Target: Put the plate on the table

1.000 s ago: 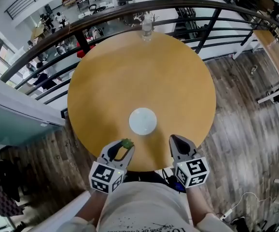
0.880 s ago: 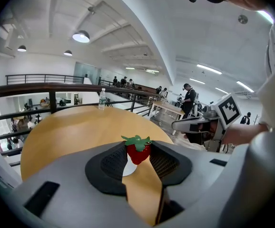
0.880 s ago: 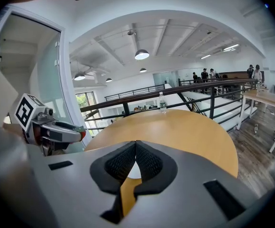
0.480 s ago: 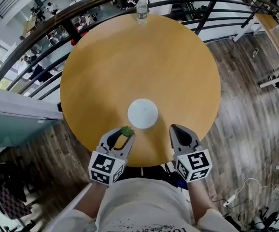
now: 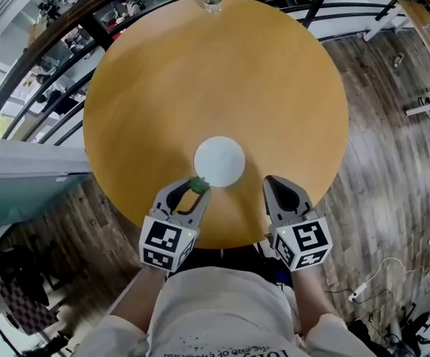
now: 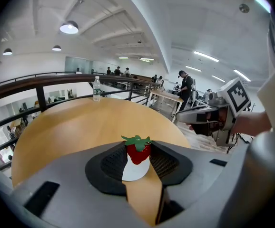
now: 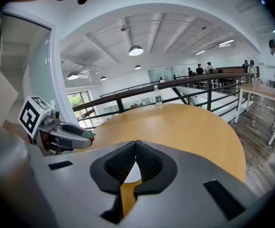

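Plate (image 5: 219, 161) just ahead of left fingers (image 5: 164, 199)

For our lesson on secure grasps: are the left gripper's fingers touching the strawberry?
Touching. The left gripper view shows the strawberry clamped between both fingers, no gap on either side.

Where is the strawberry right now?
In the head view the strawberry is pinched in the left gripper, low and left of centre, right by the near-left rim of the white plate on the round table.
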The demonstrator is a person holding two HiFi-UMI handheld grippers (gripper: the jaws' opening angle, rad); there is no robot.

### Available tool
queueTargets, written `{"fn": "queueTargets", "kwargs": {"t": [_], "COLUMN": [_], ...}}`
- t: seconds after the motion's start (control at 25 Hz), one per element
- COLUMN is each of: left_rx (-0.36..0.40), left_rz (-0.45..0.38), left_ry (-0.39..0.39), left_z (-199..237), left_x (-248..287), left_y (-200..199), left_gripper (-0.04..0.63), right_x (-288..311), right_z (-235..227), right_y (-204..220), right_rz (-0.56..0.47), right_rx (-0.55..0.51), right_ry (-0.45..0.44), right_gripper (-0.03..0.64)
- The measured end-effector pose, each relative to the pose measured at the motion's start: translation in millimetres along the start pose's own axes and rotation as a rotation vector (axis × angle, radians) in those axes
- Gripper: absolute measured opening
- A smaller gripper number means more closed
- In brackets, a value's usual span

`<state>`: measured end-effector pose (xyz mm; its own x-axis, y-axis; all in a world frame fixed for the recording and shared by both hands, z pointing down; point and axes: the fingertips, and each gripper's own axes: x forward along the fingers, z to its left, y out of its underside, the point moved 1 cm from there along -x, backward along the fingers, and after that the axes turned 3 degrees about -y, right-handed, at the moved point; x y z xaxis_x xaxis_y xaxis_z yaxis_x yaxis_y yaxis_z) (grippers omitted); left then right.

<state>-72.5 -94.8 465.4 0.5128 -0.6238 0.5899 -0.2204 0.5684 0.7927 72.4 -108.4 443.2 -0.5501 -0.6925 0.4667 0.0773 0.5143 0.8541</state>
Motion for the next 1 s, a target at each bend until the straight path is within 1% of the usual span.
{"fn": "queueTargets", "kwargs": {"t": [0.2,0.44,0.68,0.8,1.0], "left_rx": [0.005,0.034,0.111,0.128,0.132], "left_rz": [0.028,0.07,0.109,0.131,0.157], "left_ry": [0.006,0.021,0.018,0.016,0.014], "left_z": [9,15,19,23,26], "left_x": [19,40,71,83,96], "left_y": [8,22,34,44,51], "left_gripper": [0.16,0.16,0.16,0.16,0.16], "right_x": [12,24,33,36,35], "right_z": [-4,-3,-14,-16,-19], "right_y": [6,17,25,31,36], "right_rz": [0.009,0.025,0.047,0.051,0.051], "right_rx": [0.011,0.022,0.038,0.043,0.06], "right_ry": [0.004,0.0,0.011,0.009,0.013], "right_gripper": [0.02,0.02,0.02,0.02,0.02]}}
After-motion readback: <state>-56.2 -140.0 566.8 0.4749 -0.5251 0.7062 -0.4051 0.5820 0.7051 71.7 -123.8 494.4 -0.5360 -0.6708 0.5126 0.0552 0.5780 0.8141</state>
